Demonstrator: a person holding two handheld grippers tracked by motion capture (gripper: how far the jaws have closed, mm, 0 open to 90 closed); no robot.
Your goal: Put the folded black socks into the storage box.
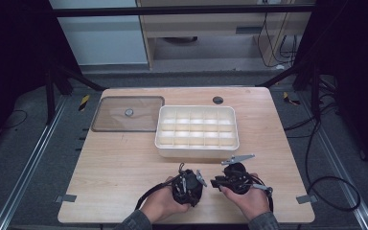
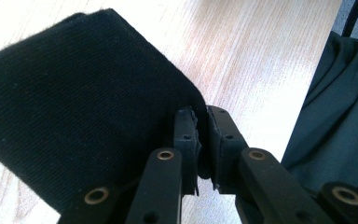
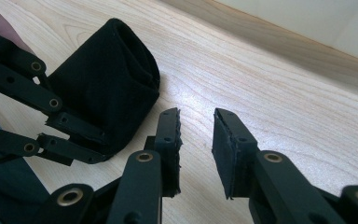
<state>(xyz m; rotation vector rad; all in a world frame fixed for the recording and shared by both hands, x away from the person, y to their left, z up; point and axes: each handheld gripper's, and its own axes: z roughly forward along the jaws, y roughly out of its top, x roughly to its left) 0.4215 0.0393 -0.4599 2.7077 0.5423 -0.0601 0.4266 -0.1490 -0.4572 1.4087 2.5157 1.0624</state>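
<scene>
The work in hand is a piece of folded black cloth (image 2: pixel 84 107), lying on the wooden table (image 1: pixel 120 167) close to its near edge, roughly midway between the near corners.

Left gripper (image 2: pixel 203 126): in its own view the two jaws stand almost together, clamped on a corner of the black cloth, with a thin edge of fabric pinched between the pads. The rest of the cloth spreads away to the left of the jaws and rests on the table top. In the high view this gripper (image 1: pixel 188 184) sits just left of the table's centre line, near the near edge, held in the person's left hand (image 1: pixel 165 203).

Right gripper (image 3: pixel 196 140): the jaws stand partly apart with bare table showing between them; nothing is gripped. Its view shows the black cloth (image 3: pixel 107 84) just beside its jaws, to their left, apart from them, with the left gripper's linkage closed on the cloth's lower edge. The cloth stands up as a soft folded bundle with an open fold at the top. In the high view the right gripper (image 1: pixel 218 182) lies close beside the left one, held in the right hand (image 1: pixel 249 199).

A white compartment tray (image 1: pixel 197 149) stands beyond the grippers, toward the middle of the table. A clear lid (image 1: pixel 110 122) lies flat at the far left corner.
</scene>
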